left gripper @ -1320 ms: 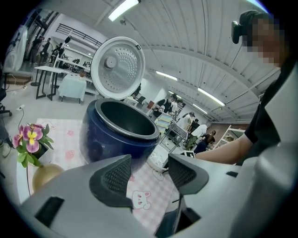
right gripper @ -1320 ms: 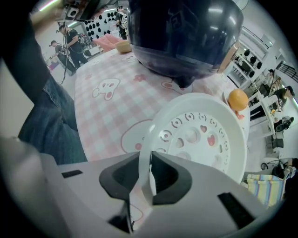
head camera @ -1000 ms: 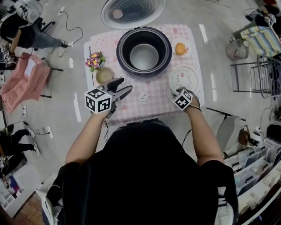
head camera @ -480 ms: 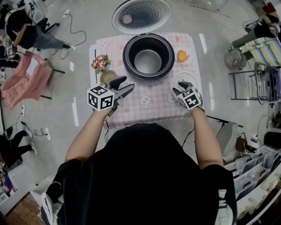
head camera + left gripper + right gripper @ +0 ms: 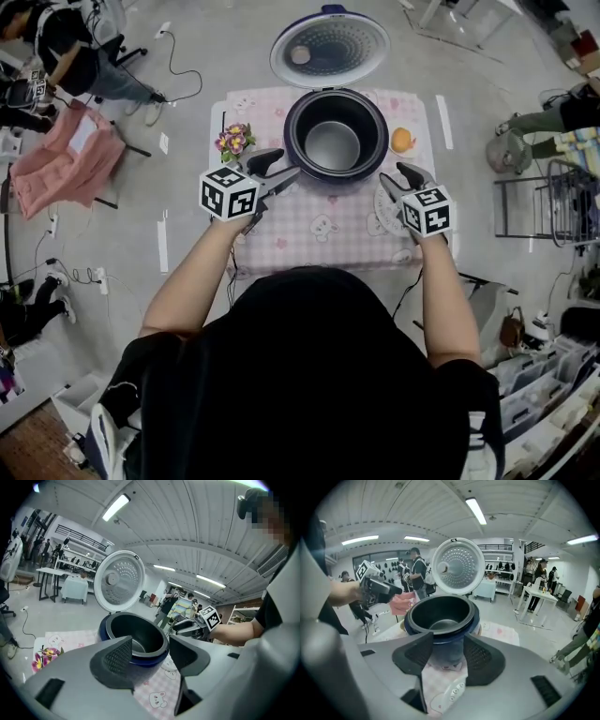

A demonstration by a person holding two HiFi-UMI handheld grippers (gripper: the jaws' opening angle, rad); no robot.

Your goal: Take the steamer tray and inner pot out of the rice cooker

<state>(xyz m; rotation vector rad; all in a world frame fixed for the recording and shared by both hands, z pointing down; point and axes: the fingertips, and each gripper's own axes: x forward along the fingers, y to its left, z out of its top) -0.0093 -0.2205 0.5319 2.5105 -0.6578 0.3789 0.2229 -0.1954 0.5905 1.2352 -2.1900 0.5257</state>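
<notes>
Rice cooker point(image 5: 292, 141) stands open at the far middle of the table point(image 5: 309, 230), with its lid point(image 5: 329, 49) tipped up and back. The inner pot point(image 5: 333, 145) is seated in the cooker and looks empty. A white perforated piece point(image 5: 449, 692) lies on the cloth below the right gripper and is probably the steamer tray, already out.

Left gripper point(image 5: 278, 167) hovers near the cooker's left side, jaws apart and holding nothing. Right gripper point(image 5: 397, 180) hovers near its right side. Its jaws have just been opening and now stand wide, with nothing between them.

Handling, as judged: the pot is rigid metal, fairly light when empty, with a smooth dark coating likely to slip. Take hold on the thin top rim, one gripper on each opposite side, and lift straight up.
</notes>
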